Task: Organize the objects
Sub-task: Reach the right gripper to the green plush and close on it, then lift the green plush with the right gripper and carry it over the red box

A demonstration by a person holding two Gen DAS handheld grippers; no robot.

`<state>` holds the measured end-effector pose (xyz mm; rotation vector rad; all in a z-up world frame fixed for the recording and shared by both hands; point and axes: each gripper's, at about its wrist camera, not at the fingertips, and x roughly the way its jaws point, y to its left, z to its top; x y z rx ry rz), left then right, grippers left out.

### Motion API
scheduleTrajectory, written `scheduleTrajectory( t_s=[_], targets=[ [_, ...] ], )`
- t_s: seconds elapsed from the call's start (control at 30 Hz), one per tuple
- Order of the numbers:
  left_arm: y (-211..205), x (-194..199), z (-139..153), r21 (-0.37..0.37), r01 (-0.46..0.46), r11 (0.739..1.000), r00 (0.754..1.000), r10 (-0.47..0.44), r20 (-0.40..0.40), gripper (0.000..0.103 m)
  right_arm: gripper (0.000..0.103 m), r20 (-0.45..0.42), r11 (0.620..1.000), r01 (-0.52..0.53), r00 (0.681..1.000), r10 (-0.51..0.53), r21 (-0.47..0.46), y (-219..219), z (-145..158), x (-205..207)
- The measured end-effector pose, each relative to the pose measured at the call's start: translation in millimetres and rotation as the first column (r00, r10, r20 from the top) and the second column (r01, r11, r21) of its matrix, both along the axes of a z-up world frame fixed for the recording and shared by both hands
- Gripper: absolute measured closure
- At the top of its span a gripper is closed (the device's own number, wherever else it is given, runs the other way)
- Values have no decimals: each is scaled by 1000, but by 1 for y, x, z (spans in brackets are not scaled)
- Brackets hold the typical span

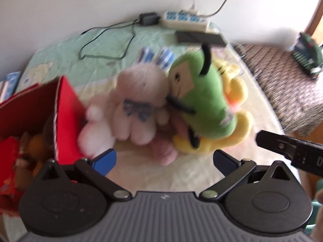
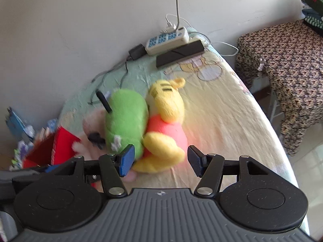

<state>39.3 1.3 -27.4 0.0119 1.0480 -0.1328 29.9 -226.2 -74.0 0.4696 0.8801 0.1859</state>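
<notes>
A pile of plush toys lies on the bed: a pale pink bunny point(image 1: 135, 109) with a blue bow, a green plush point(image 1: 201, 92) point(image 2: 125, 117) with black antennae, and a yellow bear point(image 1: 236, 125) point(image 2: 167, 109) in a pink shirt. A red box point(image 1: 66, 111) point(image 2: 64, 143) holding other toys stands open to their left. My left gripper point(image 1: 164, 160) is open just short of the bunny, nothing between its blue pads. My right gripper point(image 2: 160, 160) is open at the bear's legs, its pads not pressing. One right finger point(image 1: 282, 149) shows beside the bear.
A white power strip point(image 2: 167, 40), a black adapter point(image 2: 137, 51), a flat black box point(image 2: 179, 53) and cables lie along the wall. A table under a patterned cloth point(image 2: 286, 64) stands past the bed's right edge. Blue packets point(image 2: 16, 123) sit behind the red box.
</notes>
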Motion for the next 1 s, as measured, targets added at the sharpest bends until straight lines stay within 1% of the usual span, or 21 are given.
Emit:
scheduleTrajectory(
  t_s=[0.07,0.13,0.17,0.23,0.27,0.3,0.37,0.4,0.43,0.5,0.6,0.67,0.73,0.77,1.0],
  targets=[
    [0,5,7,-50,26,998,999,-24,26,2,41,11,998,-9,1000,8,67,-2,6,12],
    [-1,10,11,-100,51,994,998,-47,40,5,39,17,992,-25,1000,23,123,-2,9,25],
    [-3,13,12,-120,66,991,997,-60,47,5,37,17,990,-43,999,41,136,0,9,31],
    [-7,17,11,-141,85,986,995,-77,57,8,37,20,986,-85,996,83,143,7,7,40],
    [-9,20,8,-153,90,984,995,-84,52,9,34,20,984,-111,994,109,142,10,5,43],
    [-9,24,6,-172,96,980,995,-90,40,11,34,17,983,-127,992,126,136,14,4,47],
    [-10,32,-2,-208,96,973,995,-96,10,18,34,12,980,-156,988,156,121,19,0,54],
    [-10,36,-5,-219,95,971,995,-98,-3,25,33,7,979,-166,986,166,119,21,-1,57],
    [-10,40,-8,-226,93,970,995,-98,-13,28,33,1,978,-173,985,174,120,23,-3,61],
    [-9,46,-13,-256,91,962,994,-102,-33,28,33,-17,975,-183,982,186,128,25,-9,67],
    [-7,55,-21,-310,86,947,992,-109,-59,36,33,-39,974,-179,982,186,140,26,-17,75],
    [-8,58,-23,-318,90,944,991,-116,-62,37,34,-64,972,-172,981,184,160,25,-23,78],
    [-9,59,-23,-318,98,943,991,-123,-59,39,38,-80,963,-176,977,196,203,24,-28,81],
    [-10,60,-24,-317,99,943,990,-124,-60,39,46,-81,957,-178,976,201,231,23,-29,82],
    [-11,56,-21,-308,110,945,991,-130,-45,41,50,-37,956,-203,976,216,212,25,-15,66]
  ],
)
